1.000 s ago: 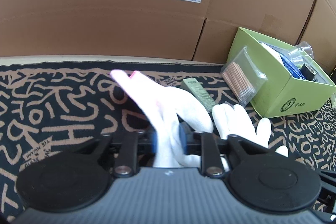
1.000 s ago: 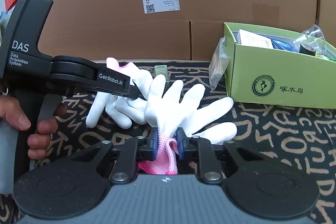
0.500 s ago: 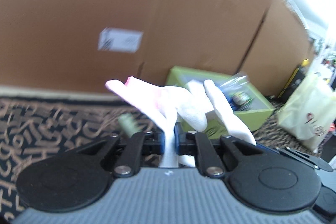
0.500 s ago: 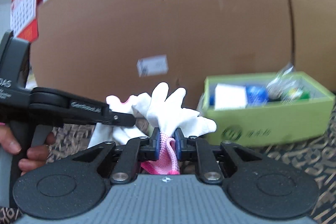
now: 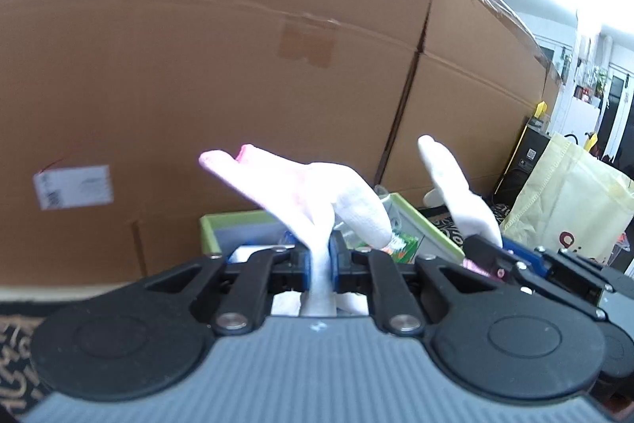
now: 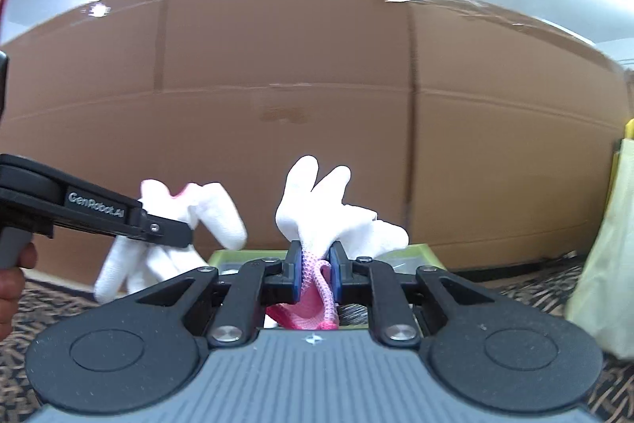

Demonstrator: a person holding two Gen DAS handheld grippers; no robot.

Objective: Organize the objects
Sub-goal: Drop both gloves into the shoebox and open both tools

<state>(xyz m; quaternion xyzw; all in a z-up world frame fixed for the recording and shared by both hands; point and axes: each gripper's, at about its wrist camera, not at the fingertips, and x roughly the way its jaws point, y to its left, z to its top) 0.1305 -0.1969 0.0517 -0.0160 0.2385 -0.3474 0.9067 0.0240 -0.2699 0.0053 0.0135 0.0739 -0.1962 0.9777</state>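
Observation:
My left gripper [image 5: 320, 260] is shut on a white glove with a pink cuff [image 5: 301, 189], held up in the air. My right gripper [image 6: 315, 274] is shut on a second white glove [image 6: 329, 209], pinched at its pink cuff. In the right wrist view the left gripper [image 6: 186, 230] shows at the left with its glove [image 6: 166, 256] hanging from it. In the left wrist view the right gripper's glove [image 5: 459, 193] sticks up at the right. The green box [image 5: 222, 224] lies just behind and below both grippers, mostly hidden; its rim [image 6: 412, 249] shows in the right wrist view.
Large cardboard boxes [image 5: 237, 66] form a wall behind. A pale yellow bag [image 5: 574, 201] stands at the right on the black patterned mat [image 6: 527, 292]. A person's hand [image 6: 12, 284] grips the left tool's handle.
Both grippers have risen from the mat with their gloves and swung right toward the green box. The mat has dropped almost out of view.

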